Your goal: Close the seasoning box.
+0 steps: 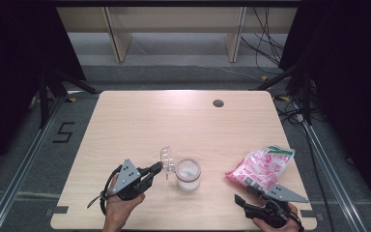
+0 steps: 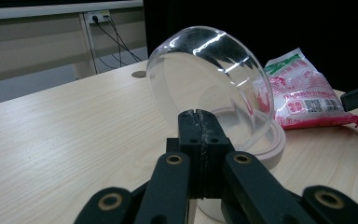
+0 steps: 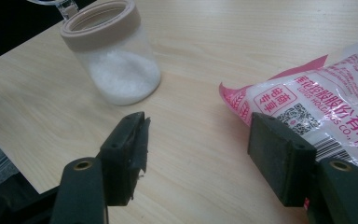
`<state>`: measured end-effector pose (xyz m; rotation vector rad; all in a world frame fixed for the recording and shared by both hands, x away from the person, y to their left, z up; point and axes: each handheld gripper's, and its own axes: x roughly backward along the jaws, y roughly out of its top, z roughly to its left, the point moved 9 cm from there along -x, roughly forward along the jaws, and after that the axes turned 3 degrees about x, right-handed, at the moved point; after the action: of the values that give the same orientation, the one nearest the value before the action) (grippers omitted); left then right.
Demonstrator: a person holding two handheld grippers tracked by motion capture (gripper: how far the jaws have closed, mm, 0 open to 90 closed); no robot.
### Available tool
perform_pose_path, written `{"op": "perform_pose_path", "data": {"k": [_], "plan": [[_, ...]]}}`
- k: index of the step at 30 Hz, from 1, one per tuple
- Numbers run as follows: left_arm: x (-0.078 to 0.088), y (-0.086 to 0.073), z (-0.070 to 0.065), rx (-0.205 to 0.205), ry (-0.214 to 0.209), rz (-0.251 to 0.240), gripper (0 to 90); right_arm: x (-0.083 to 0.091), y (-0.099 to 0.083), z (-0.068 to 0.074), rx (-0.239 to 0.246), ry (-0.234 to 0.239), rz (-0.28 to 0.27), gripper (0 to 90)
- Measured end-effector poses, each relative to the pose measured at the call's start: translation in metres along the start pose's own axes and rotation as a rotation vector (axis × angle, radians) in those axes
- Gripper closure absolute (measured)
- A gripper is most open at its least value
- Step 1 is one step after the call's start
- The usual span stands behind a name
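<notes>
Here I hold the clear lid (image 1: 167, 160) tilted beside the jar (image 1: 188, 174).
My left gripper (image 1: 157, 168) pinches the lid's tab at the jar's rim, mid-bench (image 1: 174, 121); my right gripper (image 1: 241, 202) rests spread just beside the pink bag (image 1: 261, 167).

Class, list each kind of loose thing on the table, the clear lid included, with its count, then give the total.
Jar holding white grains: 1
Clear domed lid, pinched at its edge by the left hand-held gripper: 1
Pink and white printed bag: 1
Total: 3
</notes>
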<state>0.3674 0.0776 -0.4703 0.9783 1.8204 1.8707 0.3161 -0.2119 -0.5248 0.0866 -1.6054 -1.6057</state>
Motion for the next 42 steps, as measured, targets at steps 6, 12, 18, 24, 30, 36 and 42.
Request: {"op": "perform_pose_path", "data": {"k": [6,12,18,24,30,36,42], "plan": [[-0.003,0.002,-0.003,-0.008,-0.016,-0.012,89.2,-0.001,-0.001,0.003,-0.006,0.013,0.006,38.1],[-0.004,0.002,-0.006,-0.004,-0.016,-0.003,89.0,0.000,0.000,0.002,0.009,0.010,-0.006,38.2],[-0.004,0.002,-0.006,-0.008,-0.017,-0.007,88.6,-0.001,-0.001,0.005,-0.006,0.024,-0.003,38.4],[-0.007,0.003,-0.009,-0.006,-0.023,-0.008,88.3,0.000,-0.002,0.006,-0.017,0.027,0.006,38.4],[-0.011,0.005,-0.013,-0.018,-0.039,-0.015,88.4,0.000,-0.004,0.005,0.004,0.021,0.014,38.4],[-0.017,0.008,-0.020,-0.043,-0.057,0.004,87.9,0.000,-0.004,0.009,-0.032,0.027,0.014,38.4],[-0.021,0.004,-0.026,-0.042,-0.075,0.020,87.0,0.000,-0.004,0.007,-0.007,0.024,0.007,38.4]]}}
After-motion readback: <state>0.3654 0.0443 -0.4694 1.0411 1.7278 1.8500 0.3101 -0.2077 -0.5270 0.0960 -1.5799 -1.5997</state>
